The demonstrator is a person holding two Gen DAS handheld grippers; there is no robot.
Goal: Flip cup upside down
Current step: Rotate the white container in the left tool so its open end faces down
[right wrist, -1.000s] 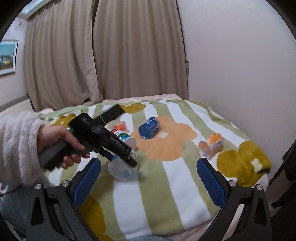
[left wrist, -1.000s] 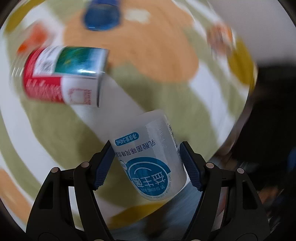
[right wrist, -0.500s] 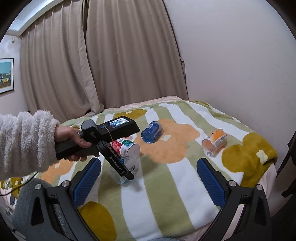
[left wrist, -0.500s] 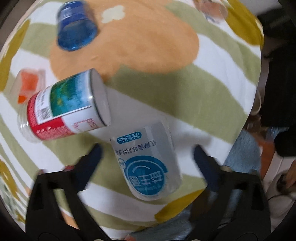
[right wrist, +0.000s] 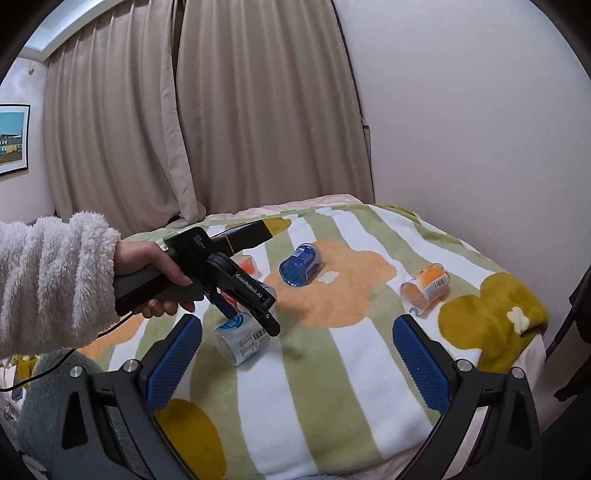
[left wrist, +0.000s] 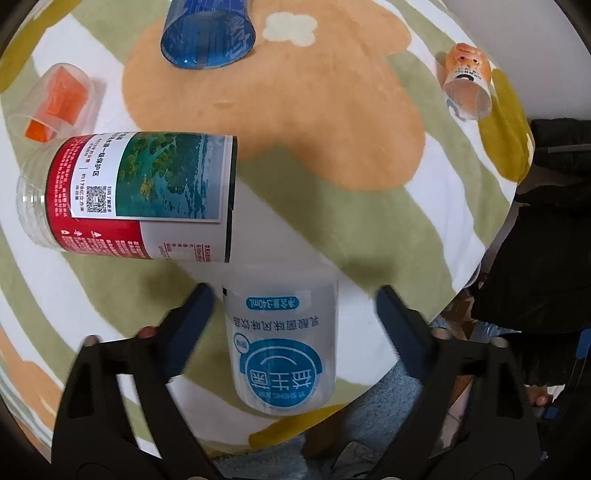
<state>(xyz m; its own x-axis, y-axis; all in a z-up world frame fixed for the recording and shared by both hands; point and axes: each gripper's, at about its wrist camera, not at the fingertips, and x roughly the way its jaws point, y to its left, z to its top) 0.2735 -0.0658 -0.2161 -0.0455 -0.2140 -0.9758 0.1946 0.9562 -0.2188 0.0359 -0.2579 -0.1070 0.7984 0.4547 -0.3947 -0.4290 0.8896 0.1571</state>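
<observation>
- Left gripper (left wrist: 291,317) is spread wide, its blue pads (left wrist: 192,314) clear of the white cup (left wrist: 282,343) that sits between them with its printed label reading upside down; the cup touches neither pad.
- Right gripper (right wrist: 295,354) is likewise released, holding nothing, and hovers above the near edge of the blanket (right wrist: 332,369), well apart from every cup.
- Seen from the right wrist, a hand (right wrist: 151,273) in a fluffy white sleeve (right wrist: 48,277) grips the left gripper's black handle, with the white cup just under its fingers.
- Going left to right in the left wrist view: a clear cup with an orange label (left wrist: 55,103) lies on its side at the far left.
- Just below it lies a larger red, white and green labelled cup (left wrist: 129,195), also on its side, its near end just beside the white cup.
- Further back, a blue cup (left wrist: 207,33) lies on the blanket's orange flower patch (left wrist: 295,122), mouth toward the camera.
- At the far right, a small orange-and-white cup (left wrist: 467,85) lies on its side near the blanket's edge.
- Behind the bed hang beige curtains (right wrist: 184,110), with a framed picture (right wrist: 13,140) on the left wall.
</observation>
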